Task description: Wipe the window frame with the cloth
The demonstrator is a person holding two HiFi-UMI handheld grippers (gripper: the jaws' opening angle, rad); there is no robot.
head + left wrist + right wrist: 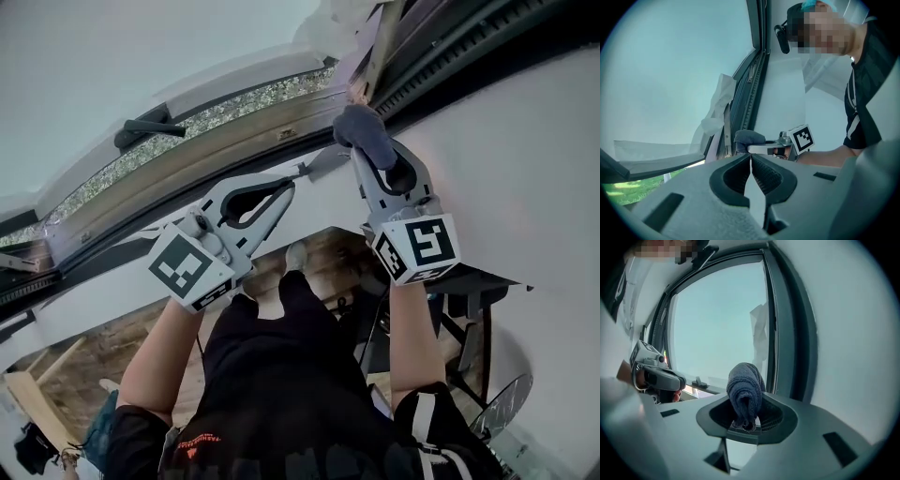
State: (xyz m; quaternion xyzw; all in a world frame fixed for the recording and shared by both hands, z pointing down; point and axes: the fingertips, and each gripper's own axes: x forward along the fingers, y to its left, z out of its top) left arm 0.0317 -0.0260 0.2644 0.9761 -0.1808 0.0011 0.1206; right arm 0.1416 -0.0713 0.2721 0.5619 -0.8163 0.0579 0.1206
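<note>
The right gripper (375, 155) was clenched on a dark grey-blue cloth (360, 126). The right gripper view showed the cloth (745, 391) bunched into a thick roll. Its lower end was pinched between the two jaws and the rest stood up above them.

In the head view the cloth sat at the corner of the window frame (187, 180), where the long lower rail met the dark upright member. It lay against that corner or just short of it; contact could not be confirmed.

The left gripper (283, 191) was clamped to, with its jaws meeting at the tips. The left gripper view (751, 158) showed nothing between them. It was held beside the right gripper, over the white wall (525, 159) just below the frame's lower rail. It was apart from the cloth.

From the left gripper's side, the right gripper (765, 149) and its cloth (749, 137) were seen at the foot of the upright rail.

A dark window handle (148, 128) lay on the frame's lower rail, well along from the corner where the cloth was. A white crumpled sheet (716, 115) hung against the upright member (782, 333), above the cloth. The glass (717, 324) was pale and featureless.

Each gripper carried its marker cube (417, 246) at the wrist end. The person's bare forearms reached up to both tools.
</note>
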